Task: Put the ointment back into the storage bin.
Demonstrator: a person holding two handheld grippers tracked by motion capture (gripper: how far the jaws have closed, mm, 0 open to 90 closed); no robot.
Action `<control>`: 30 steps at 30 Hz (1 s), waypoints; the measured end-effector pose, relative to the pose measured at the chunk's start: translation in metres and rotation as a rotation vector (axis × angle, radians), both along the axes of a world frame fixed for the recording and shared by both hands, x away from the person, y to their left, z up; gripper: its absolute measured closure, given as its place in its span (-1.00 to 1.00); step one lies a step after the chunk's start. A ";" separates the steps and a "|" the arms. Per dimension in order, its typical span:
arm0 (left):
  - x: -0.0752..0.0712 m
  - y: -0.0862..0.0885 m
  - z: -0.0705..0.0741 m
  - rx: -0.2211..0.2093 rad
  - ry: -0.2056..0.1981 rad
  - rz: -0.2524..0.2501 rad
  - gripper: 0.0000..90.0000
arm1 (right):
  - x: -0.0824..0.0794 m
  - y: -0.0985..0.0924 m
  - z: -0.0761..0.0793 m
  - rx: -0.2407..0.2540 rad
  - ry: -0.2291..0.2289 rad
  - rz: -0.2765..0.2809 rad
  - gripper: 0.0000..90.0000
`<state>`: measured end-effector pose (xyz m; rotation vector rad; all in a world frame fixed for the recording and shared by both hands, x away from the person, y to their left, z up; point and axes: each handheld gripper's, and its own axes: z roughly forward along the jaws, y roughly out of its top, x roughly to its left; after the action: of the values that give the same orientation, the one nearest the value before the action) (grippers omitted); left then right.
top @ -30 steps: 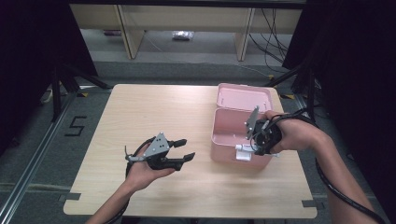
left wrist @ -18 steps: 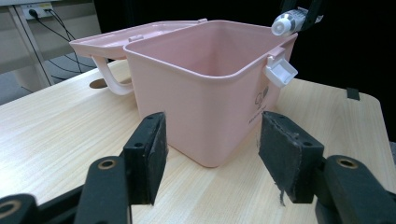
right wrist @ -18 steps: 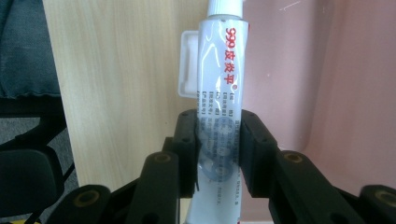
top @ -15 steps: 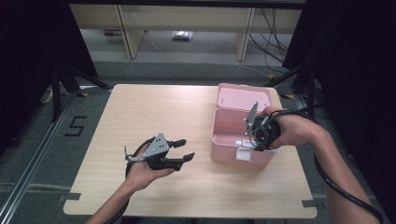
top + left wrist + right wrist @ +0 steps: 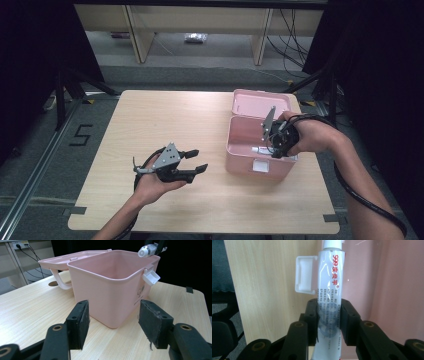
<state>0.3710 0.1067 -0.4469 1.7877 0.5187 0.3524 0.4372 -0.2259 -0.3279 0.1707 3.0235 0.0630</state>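
The right gripper (image 5: 329, 317) clamps its 2 jaws on the white tube (image 5: 331, 290) above the pink box (image 5: 260, 150), while the left gripper (image 5: 113, 323) stands open and empty.

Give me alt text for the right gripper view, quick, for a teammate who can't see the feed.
The right tongs are shut on a white tube with red and grey print, its capped end pointing away from the camera. The tube is held over the front rim of the open pink box, beside the box's white latch. The wooden table lies below at left.
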 end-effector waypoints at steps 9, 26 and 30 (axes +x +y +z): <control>0.000 0.000 0.000 0.001 0.001 -0.001 -0.08 | 0.006 0.002 -0.004 0.016 -0.005 0.018 0.59; -0.001 0.000 -0.002 -0.003 0.005 0.000 -0.08 | 0.016 0.002 -0.010 -0.008 0.014 0.021 0.59; -0.001 0.000 -0.003 -0.010 0.005 -0.001 -0.08 | 0.017 0.002 -0.012 -0.013 0.017 0.010 0.59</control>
<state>0.3702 0.1064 -0.4496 1.7800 0.5219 0.3440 0.4539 -0.2242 -0.3396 0.1555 3.0409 0.0434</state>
